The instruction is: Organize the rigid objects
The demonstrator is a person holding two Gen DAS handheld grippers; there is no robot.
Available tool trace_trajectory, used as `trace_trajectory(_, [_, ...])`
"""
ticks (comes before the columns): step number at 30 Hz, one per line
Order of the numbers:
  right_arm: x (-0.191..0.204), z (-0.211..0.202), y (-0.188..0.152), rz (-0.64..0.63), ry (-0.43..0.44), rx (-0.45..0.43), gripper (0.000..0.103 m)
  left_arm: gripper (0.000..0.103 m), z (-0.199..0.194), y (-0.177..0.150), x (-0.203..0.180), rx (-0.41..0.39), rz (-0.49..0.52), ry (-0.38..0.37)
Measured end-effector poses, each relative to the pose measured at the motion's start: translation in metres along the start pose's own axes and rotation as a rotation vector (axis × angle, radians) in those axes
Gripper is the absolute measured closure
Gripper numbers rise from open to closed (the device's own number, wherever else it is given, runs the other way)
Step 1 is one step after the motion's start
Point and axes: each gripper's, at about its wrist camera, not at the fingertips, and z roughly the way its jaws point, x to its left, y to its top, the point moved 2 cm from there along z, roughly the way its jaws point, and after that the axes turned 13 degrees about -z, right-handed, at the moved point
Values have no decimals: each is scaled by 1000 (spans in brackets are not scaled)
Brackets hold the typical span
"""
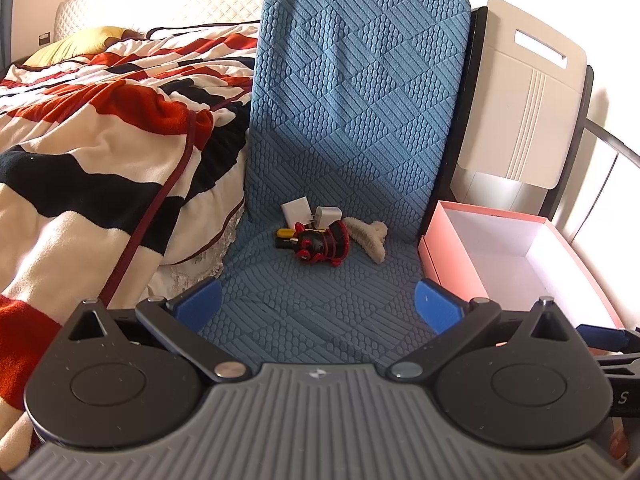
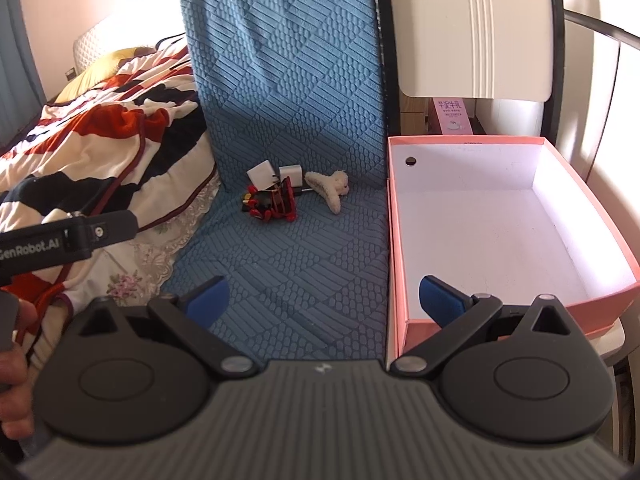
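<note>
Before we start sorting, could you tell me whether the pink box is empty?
Empty: the pink box shows only bare white floor and walls.

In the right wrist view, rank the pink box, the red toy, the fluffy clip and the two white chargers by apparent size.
1. Pink box, though nearest.
2. Red toy.
3. Fluffy clip, close to the toy.
4. Chargers: alike, unranked.
</note>
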Motion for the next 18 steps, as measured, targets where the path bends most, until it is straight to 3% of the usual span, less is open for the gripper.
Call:
trace_trajectory(5, [-2, -1, -1, 8, -11, 0, 0, 0, 0, 1, 1, 1, -5, -8])
trace_trajectory(10, [-3, -2, 0, 4, 33, -20, 0, 0, 1, 2, 0, -3, -9, -3])
trace_trajectory(18, [-1, 4, 0, -4, 78, -24, 0, 0, 14, -1, -7, -19, 46, -59])
